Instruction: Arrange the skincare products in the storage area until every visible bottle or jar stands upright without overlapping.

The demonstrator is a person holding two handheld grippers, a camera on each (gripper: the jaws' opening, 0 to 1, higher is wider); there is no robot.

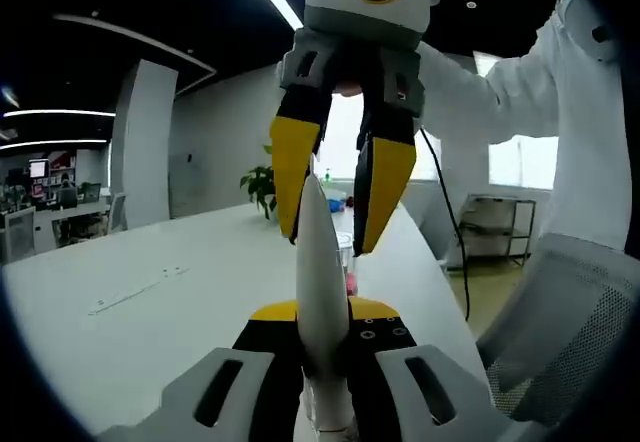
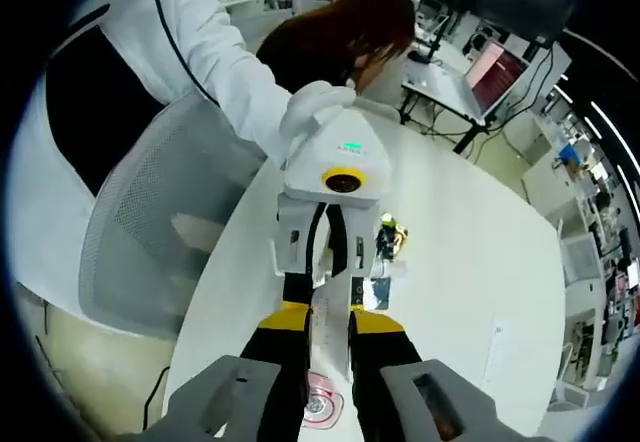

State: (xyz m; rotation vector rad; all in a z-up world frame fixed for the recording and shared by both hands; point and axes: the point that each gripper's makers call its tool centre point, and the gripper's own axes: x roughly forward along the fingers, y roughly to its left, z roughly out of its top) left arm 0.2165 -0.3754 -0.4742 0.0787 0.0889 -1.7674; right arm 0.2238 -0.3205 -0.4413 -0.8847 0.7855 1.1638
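At centre frame in the left gripper view, the left gripper (image 1: pixel 322 337) clamps a white tube (image 1: pixel 320 282) by its base while the right gripper (image 1: pixel 340 197) straddles its tip, jaws parted, probably taking it over; small bottles (image 2: pixel 388 247) wait on the table (image 2: pixel 470 262) mid-frame in the right gripper view

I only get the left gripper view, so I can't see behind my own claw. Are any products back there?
Observer: Yes. A small cluster of bottles sits on the white table behind the left claw.
Operator: What is holding that claw?
Observer: A white-gloved hand grips its body from above.
Operator: Anything further back?
Observer: A laptop with a lit pinkish screen, on another desk.
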